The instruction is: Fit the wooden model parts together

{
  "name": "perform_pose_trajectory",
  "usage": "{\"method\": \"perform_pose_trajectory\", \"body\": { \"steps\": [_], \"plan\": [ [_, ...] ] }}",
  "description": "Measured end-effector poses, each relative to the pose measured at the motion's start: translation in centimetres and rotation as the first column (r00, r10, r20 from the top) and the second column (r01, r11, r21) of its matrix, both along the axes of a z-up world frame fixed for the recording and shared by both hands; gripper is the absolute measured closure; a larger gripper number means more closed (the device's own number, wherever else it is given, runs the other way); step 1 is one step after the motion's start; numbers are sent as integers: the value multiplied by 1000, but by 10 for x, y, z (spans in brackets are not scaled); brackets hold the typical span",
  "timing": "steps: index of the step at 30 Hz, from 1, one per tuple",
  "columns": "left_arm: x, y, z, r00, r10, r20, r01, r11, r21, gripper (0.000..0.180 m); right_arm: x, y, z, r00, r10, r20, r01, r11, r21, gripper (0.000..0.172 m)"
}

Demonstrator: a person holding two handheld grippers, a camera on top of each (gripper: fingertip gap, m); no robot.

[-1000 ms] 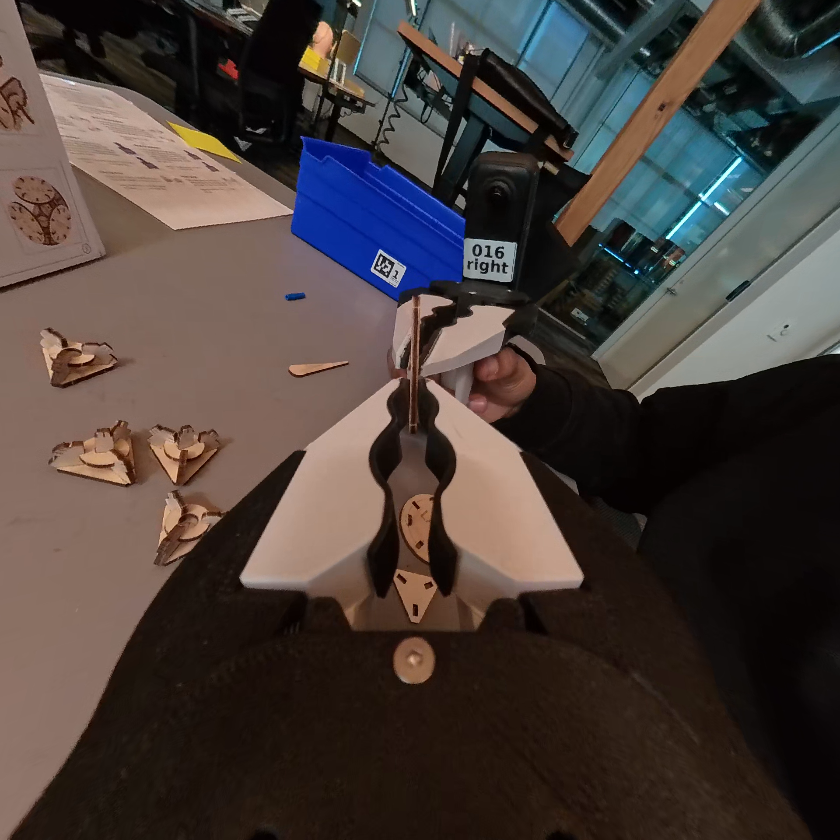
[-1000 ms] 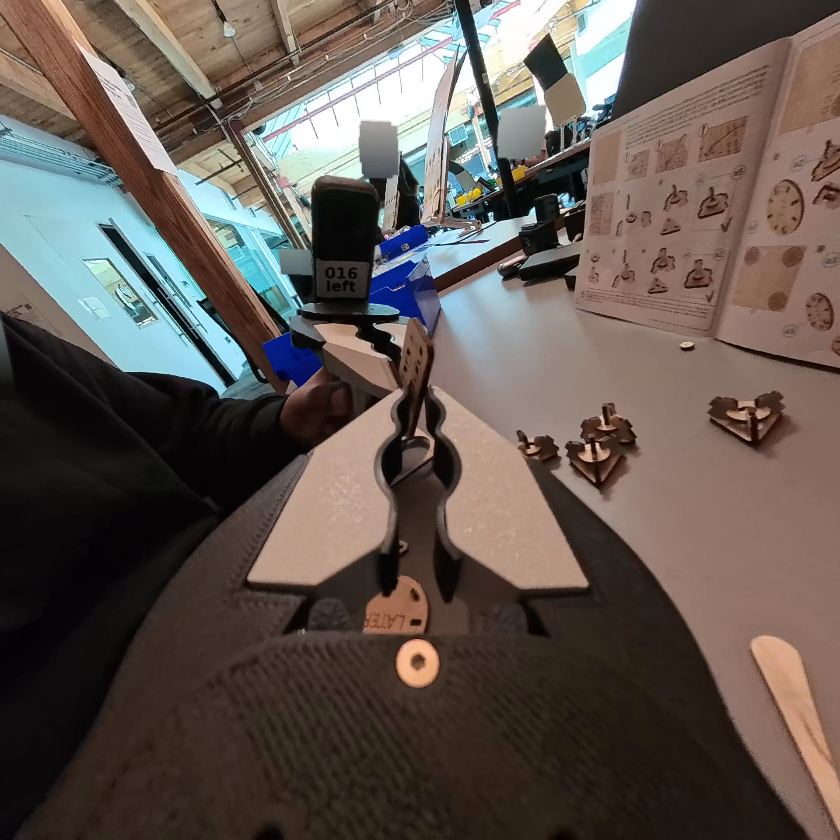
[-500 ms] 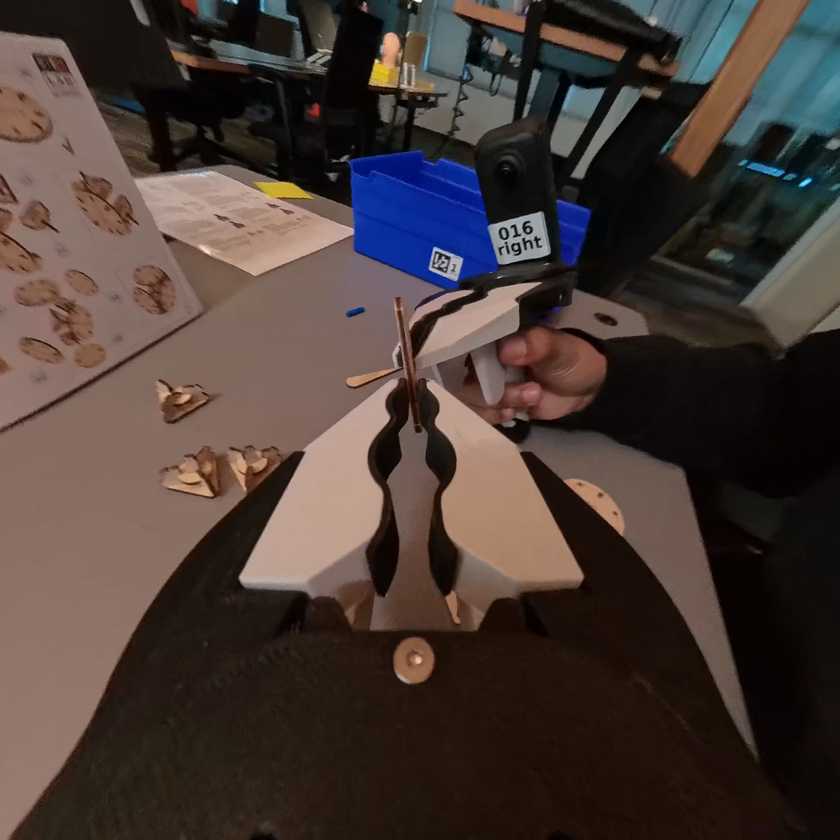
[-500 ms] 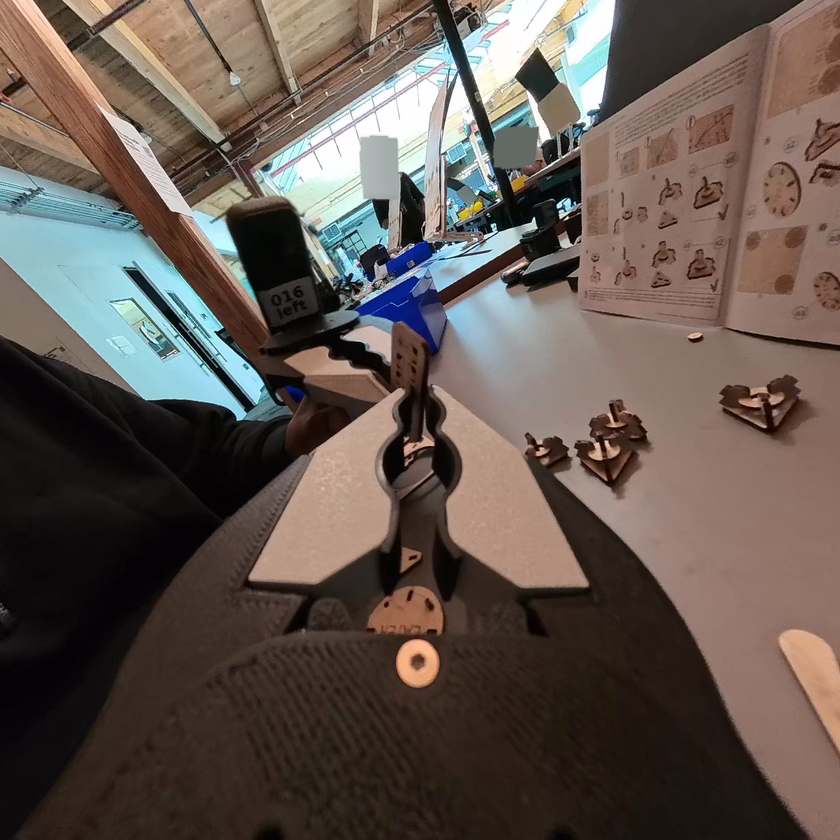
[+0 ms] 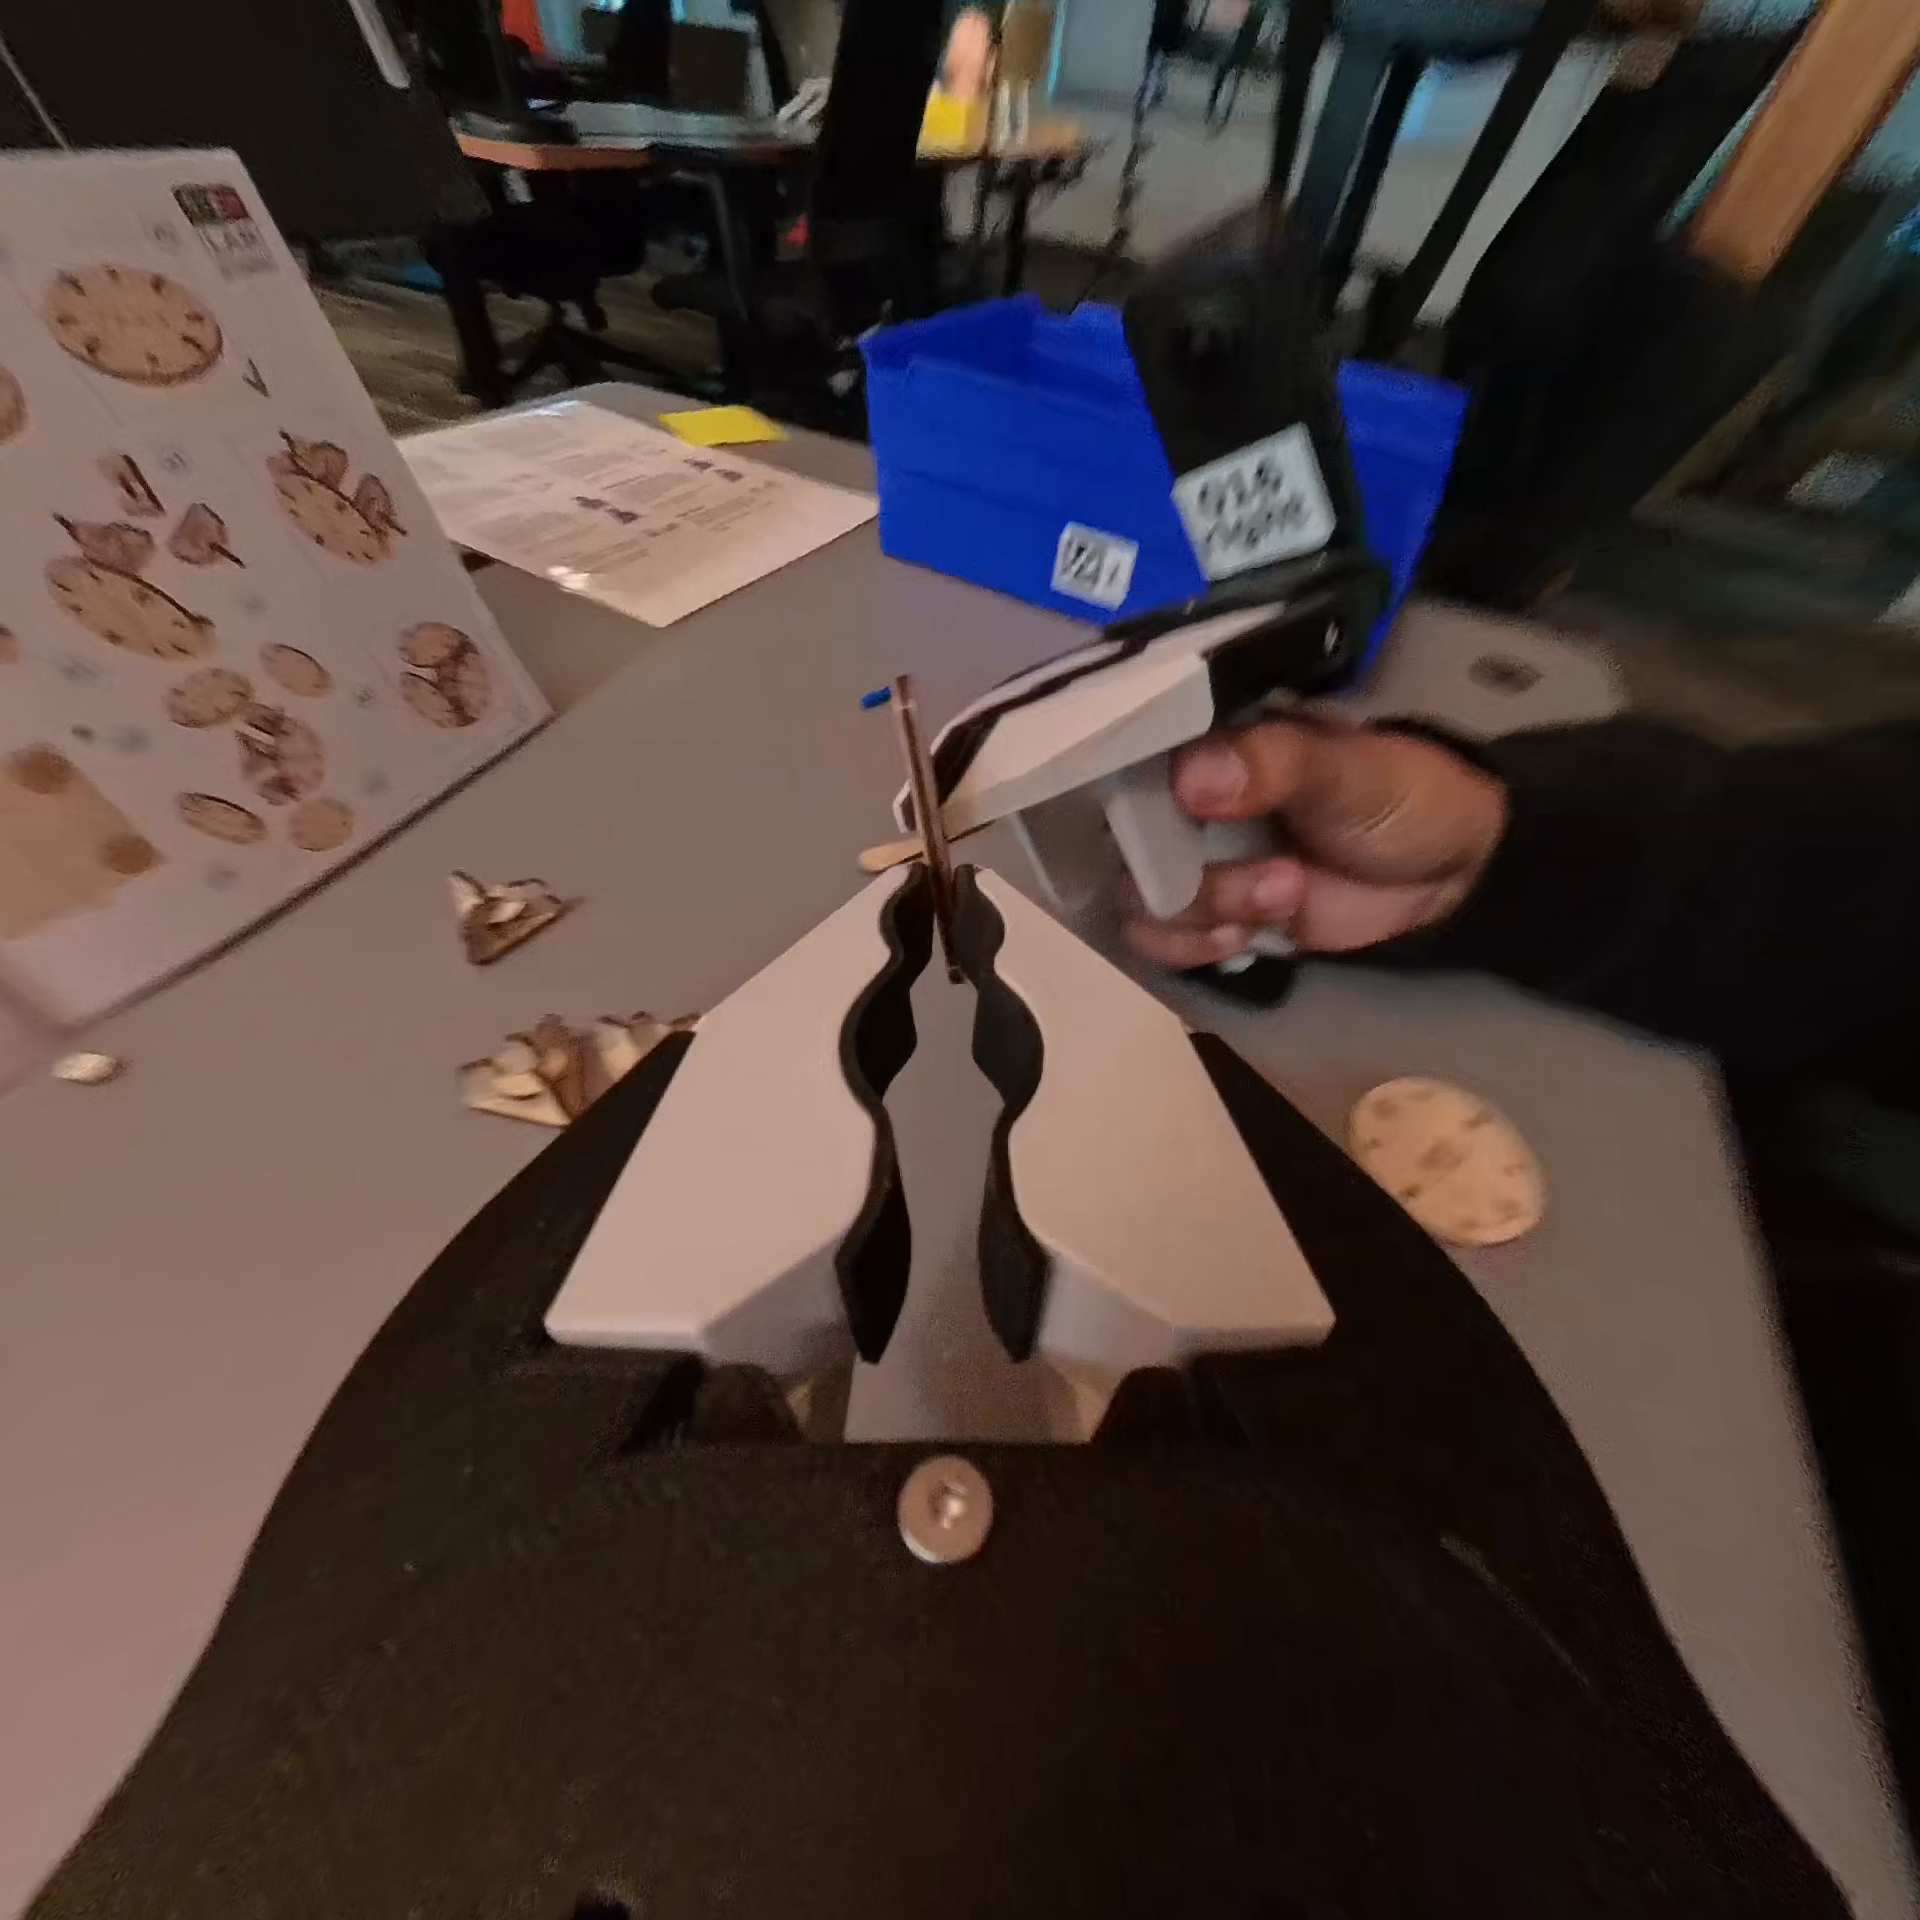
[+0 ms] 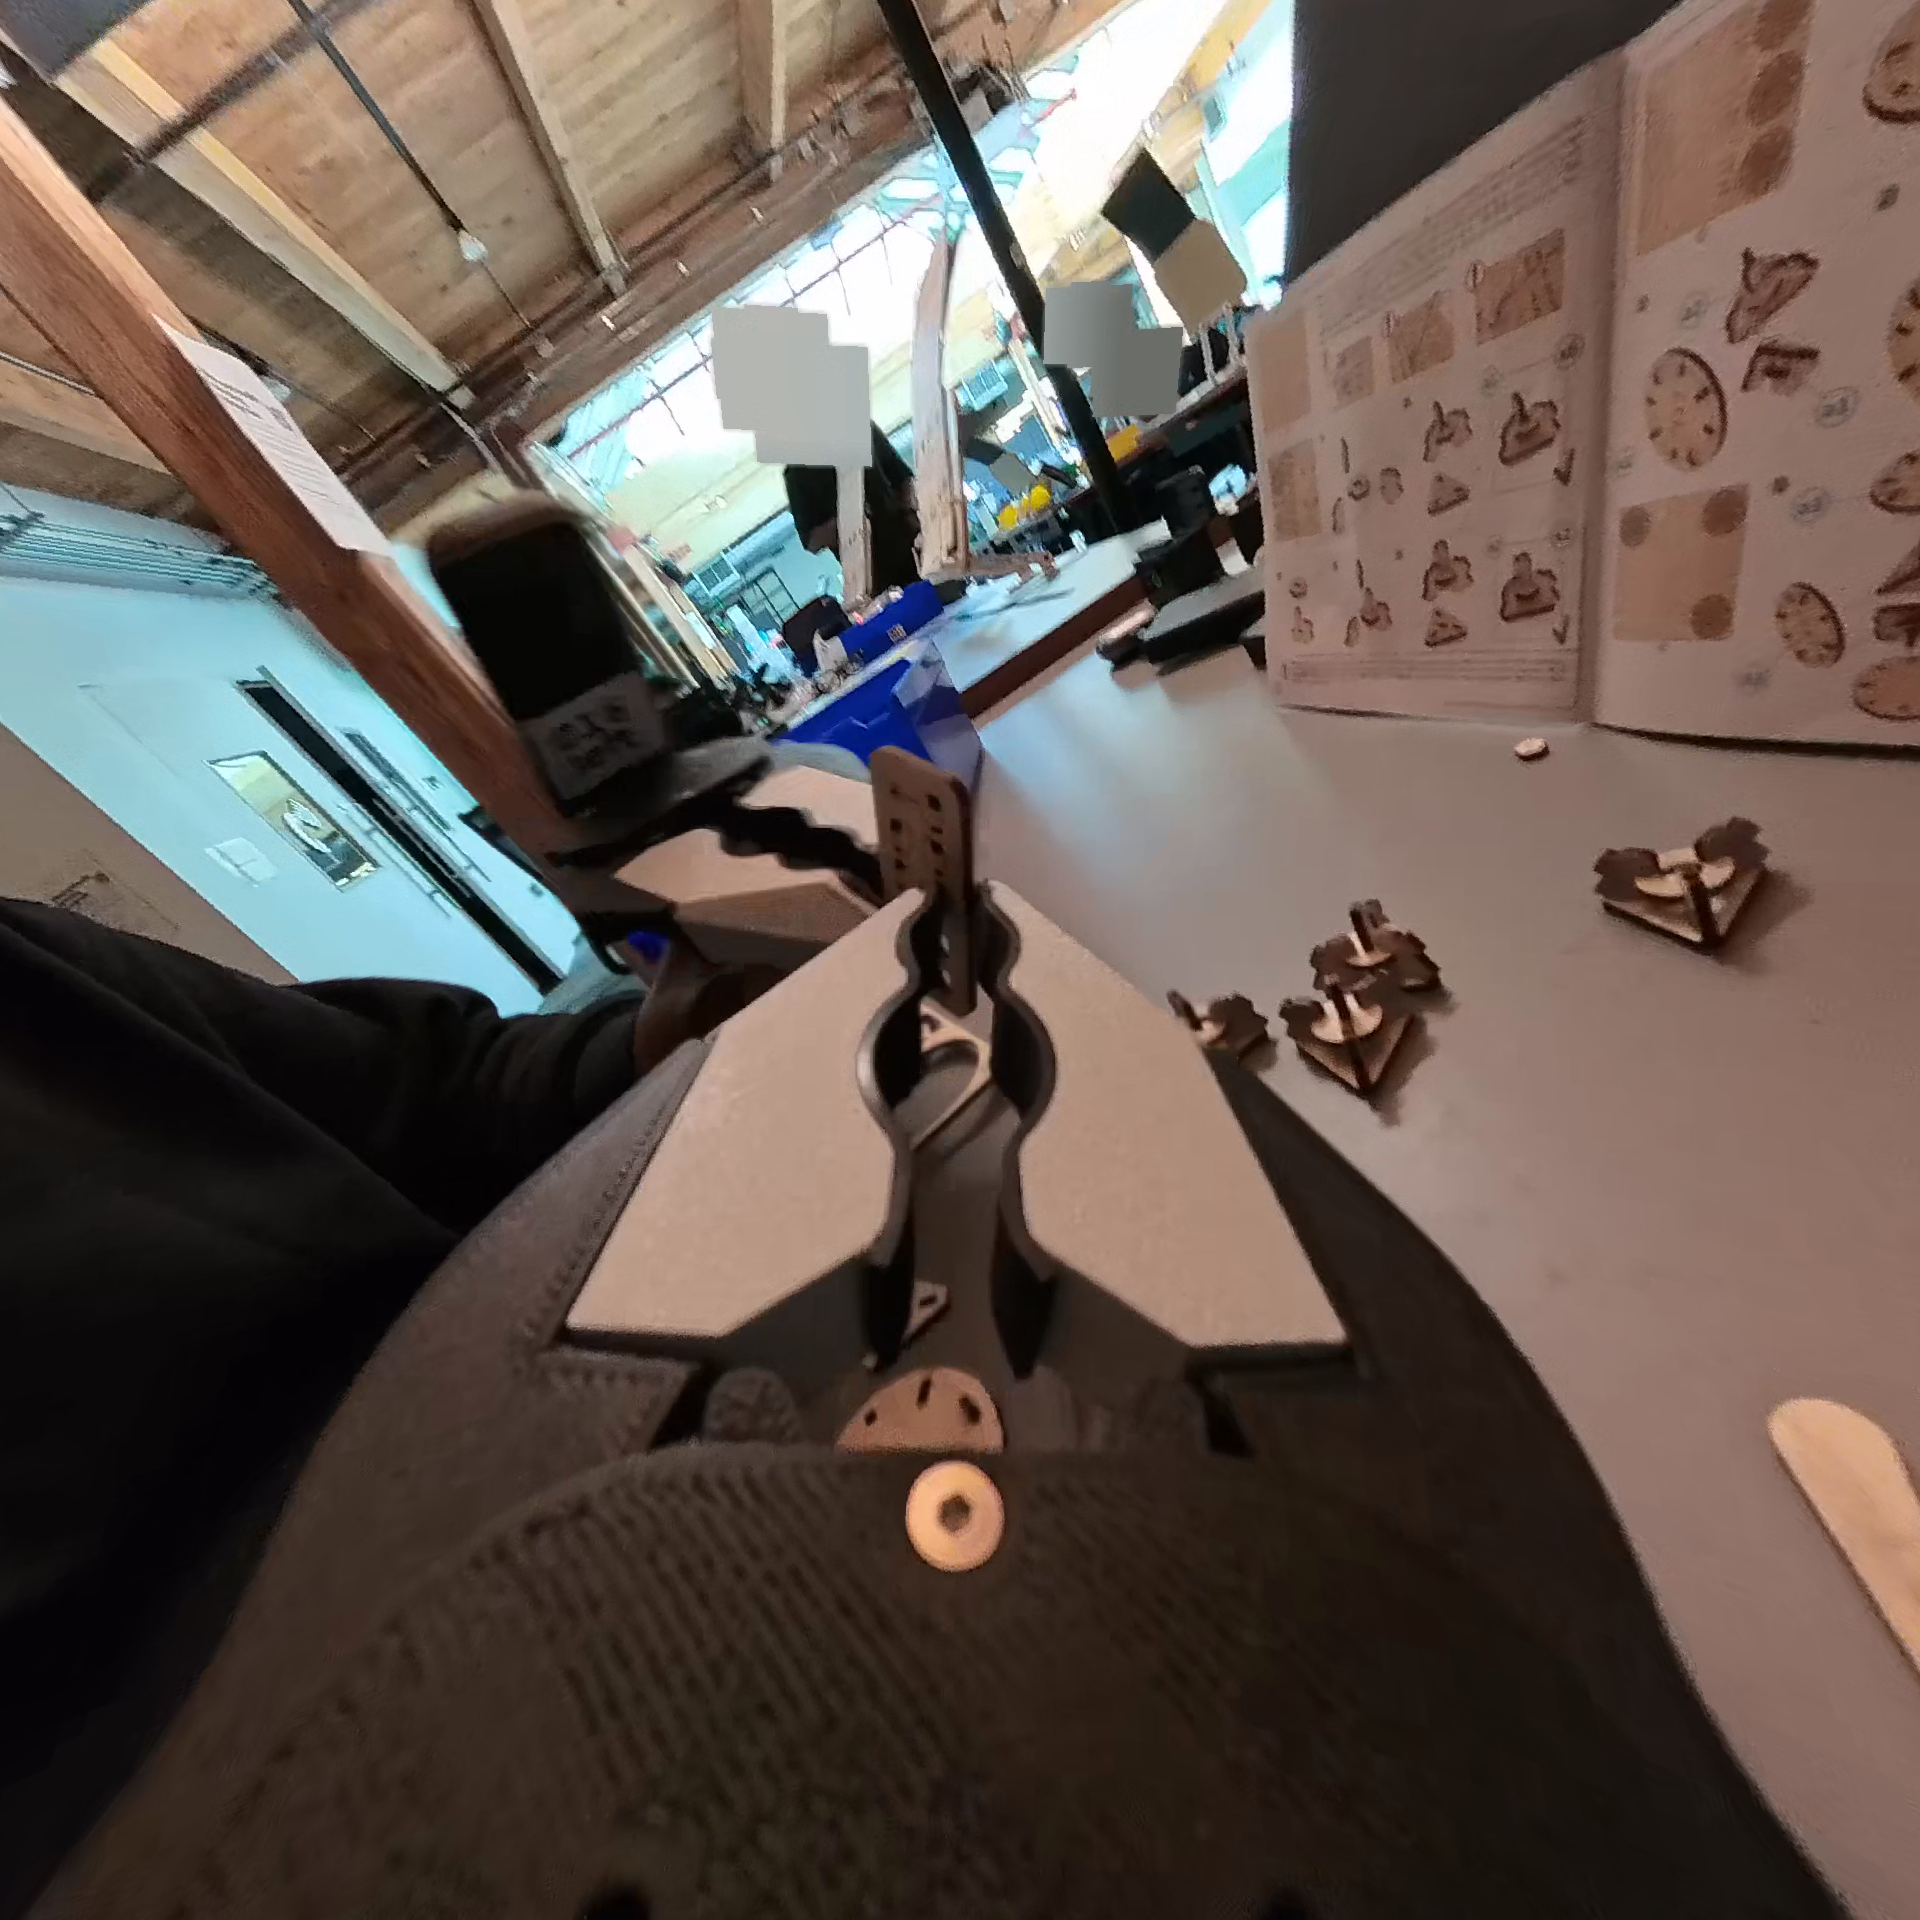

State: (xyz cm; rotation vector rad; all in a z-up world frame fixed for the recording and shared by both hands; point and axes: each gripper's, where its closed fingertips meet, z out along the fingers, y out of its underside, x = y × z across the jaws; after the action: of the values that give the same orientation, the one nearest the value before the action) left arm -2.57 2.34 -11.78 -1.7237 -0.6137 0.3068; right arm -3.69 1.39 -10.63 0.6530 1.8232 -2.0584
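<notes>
A wide grey table (image 5: pixel 312 1195) with a smooth matte top carries everything. Propped upright along it stands a large printed sheet (image 6: pixel 1600 436) with drawings of clock parts, and a glossy blue plastic bin (image 5: pixel 997 488) sits at the far edge. Above the table, the left gripper (image 5: pixel 940 914) and the right gripper (image 6: pixel 961 935) meet at one thin wooden plate (image 6: pixel 925 852), a flat rounded-cornered strip of pale plywood pierced by small rectangular slots. The plate stands upright and shows edge-on in the left wrist view, broadside in the right. Each gripper has pale, wedge-shaped fingers lined with wavy black pads, and both pairs of pads are closed tight on the plate, the left from one side and the right from the other, so the two tools cross nearly at right angles. A hand (image 5: pixel 1340 831) in a black sleeve grasps the right gripper's handle. On the table beside them lie a flat wooden disc (image 5: pixel 1444 1158) with slots, a rounded wooden stick (image 6: pixel 1860 1507), and several small triangular wooden assemblies (image 6: pixel 1361 997) with dark laser-burnt edges.
</notes>
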Motion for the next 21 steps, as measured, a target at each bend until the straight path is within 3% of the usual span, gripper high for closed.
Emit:
{"method": "perform_pose_trajectory", "body": {
  "steps": [2,4,8,21],
  "plan": [
    [2,-3,11,988,-75,134,48,979,197,178,3,-1,8,1000,14,-20,-15,999,-35,168],
    [-1,-8,16,972,-113,207,42,947,320,178,2,-1,7,999,-5,-49,5,1000,-11,156],
    [-5,-15,14,970,-118,214,43,944,326,178,2,0,7,991,-43,-124,45,999,20,155],
    [4,-1,7,952,-175,250,83,937,338,178,0,0,5,986,-64,-153,70,997,35,163]
  ]
}}
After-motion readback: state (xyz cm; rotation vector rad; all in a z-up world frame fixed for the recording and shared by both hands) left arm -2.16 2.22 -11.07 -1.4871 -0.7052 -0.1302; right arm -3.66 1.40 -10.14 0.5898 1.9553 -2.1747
